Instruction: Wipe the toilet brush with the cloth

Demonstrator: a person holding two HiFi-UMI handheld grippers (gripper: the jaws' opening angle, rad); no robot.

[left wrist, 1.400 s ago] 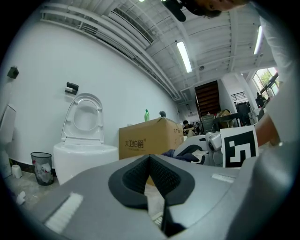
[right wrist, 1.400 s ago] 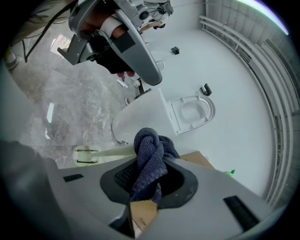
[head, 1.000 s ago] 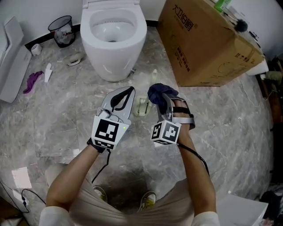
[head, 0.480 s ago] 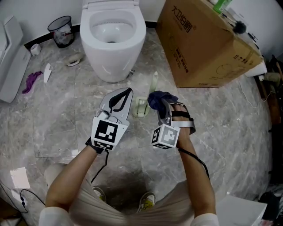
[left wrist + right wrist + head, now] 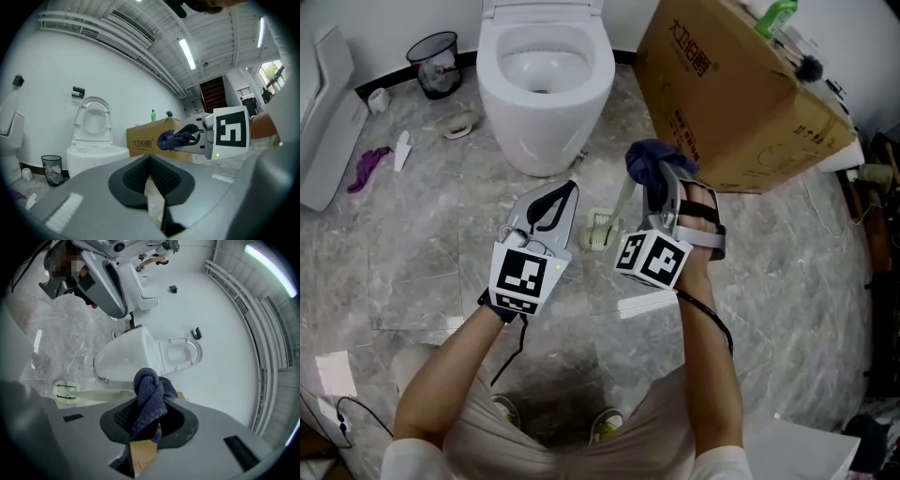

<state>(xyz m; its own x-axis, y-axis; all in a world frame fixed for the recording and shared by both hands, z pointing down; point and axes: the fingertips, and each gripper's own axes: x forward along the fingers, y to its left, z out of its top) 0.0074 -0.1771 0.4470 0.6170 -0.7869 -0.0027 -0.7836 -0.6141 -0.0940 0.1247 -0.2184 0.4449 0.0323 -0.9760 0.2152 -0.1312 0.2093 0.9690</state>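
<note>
The toilet brush is pale cream, its handle rising out of a holder that sits on the marble floor in front of the toilet. My right gripper is shut on a dark blue cloth, bunched at the handle's upper end; I cannot tell whether they touch. In the right gripper view the cloth hangs knotted between the jaws, with the brush handle lying behind it. My left gripper hovers left of the brush, shut with nothing in it and apart from the handle.
A white toilet with its lid up stands just beyond the brush. A large cardboard box with a green bottle on top fills the right. At the far left are a black bin, a purple scrap and litter.
My right gripper has carried the cloth up and away from me, along the brush handle toward its top. The left gripper has barely moved.
</note>
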